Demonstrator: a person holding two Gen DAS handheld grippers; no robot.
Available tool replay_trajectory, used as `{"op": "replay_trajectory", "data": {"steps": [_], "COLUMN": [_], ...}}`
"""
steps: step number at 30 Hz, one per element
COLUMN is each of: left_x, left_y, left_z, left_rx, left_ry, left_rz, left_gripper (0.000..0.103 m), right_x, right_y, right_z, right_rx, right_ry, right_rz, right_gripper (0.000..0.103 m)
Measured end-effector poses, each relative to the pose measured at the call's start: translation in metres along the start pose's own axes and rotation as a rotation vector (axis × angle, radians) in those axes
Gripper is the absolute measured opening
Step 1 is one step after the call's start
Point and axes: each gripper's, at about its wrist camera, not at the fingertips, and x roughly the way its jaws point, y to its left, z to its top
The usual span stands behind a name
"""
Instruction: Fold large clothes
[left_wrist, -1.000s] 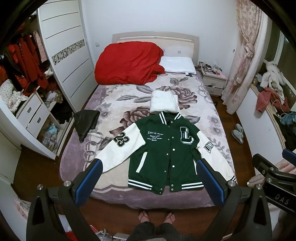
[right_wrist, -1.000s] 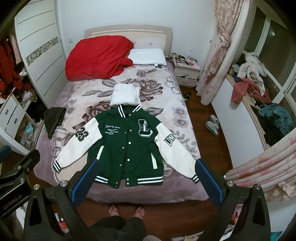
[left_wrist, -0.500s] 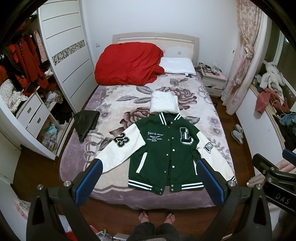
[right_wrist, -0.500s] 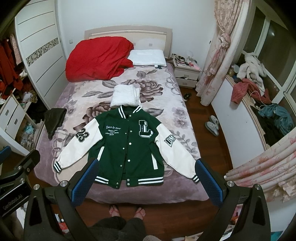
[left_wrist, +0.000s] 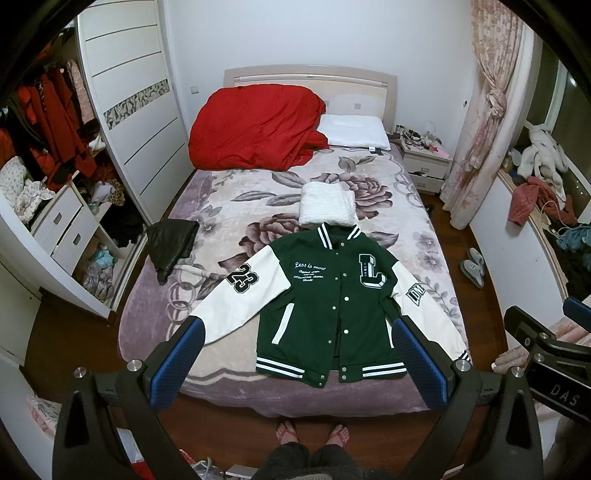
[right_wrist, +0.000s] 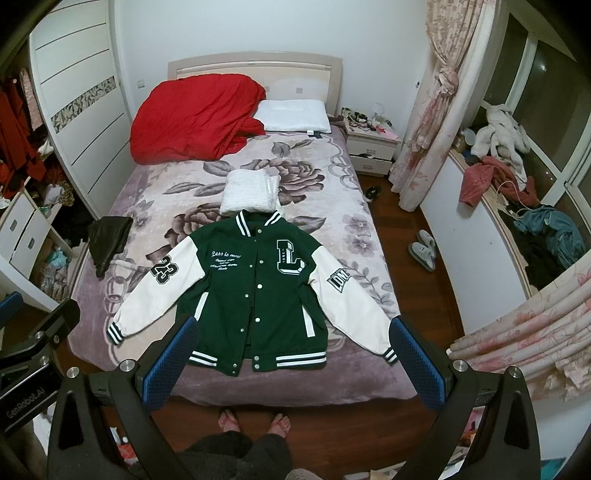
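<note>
A green varsity jacket (left_wrist: 332, 306) with white sleeves lies flat and face up at the foot of the bed, sleeves spread out; it also shows in the right wrist view (right_wrist: 255, 295). My left gripper (left_wrist: 295, 350) is open and empty, held high above the bed's foot edge. My right gripper (right_wrist: 291, 350) is also open and empty, held at about the same height beside it. Neither touches the jacket.
On the floral bed (left_wrist: 236, 206) lie a folded white garment (left_wrist: 327, 205), a dark garment (left_wrist: 171, 242) at the left edge, a red duvet (left_wrist: 255, 127) and a pillow (left_wrist: 354, 131). An open wardrobe (left_wrist: 55, 155) stands left, slippers (right_wrist: 423, 249) on the floor right.
</note>
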Motion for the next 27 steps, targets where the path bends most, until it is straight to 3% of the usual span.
{"op": "replay_trajectory", "data": {"steps": [7, 9, 14, 19, 21, 24, 27], "left_x": [0.0, 0.007, 0.046, 0.13, 0.179, 0.231, 0.279], "left_y": [0.0, 0.008, 0.025, 0.021, 0.014, 0.003, -0.008], "left_z": [0.0, 0.013, 0.05, 0.045, 0.04, 0.015, -0.003], "left_rx": [0.002, 0.012, -0.009, 0.036, 0.05, 0.055, 0.074], "left_ry": [0.001, -0.002, -0.105, -0.124, -0.048, 0.056, 0.135], "left_rz": [-0.004, -0.008, 0.064, 0.191, 0.229, 0.259, 0.3], "left_gripper": [0.103, 0.103, 0.103, 0.103, 0.103, 0.103, 0.103], "right_x": [0.001, 0.003, 0.019, 0.116, 0.166, 0.236, 0.309], "right_y": [0.002, -0.002, 0.008, -0.035, -0.075, -0.143, -0.205], "right_z": [-0.002, -0.005, 0.026, 0.017, -0.003, -0.057, -0.112], "right_rx": [0.004, 0.001, 0.061, 0.283, 0.437, 0.62, 0.815], "right_ry": [-0.003, -0.003, -0.006, 0.127, 0.185, 0.273, 0.347], "right_rz": [0.0, 0.001, 0.046, 0.082, 0.058, 0.008, 0.009], "right_gripper": [0.103, 0.103, 0.103, 0.103, 0.099, 0.076, 0.076]}}
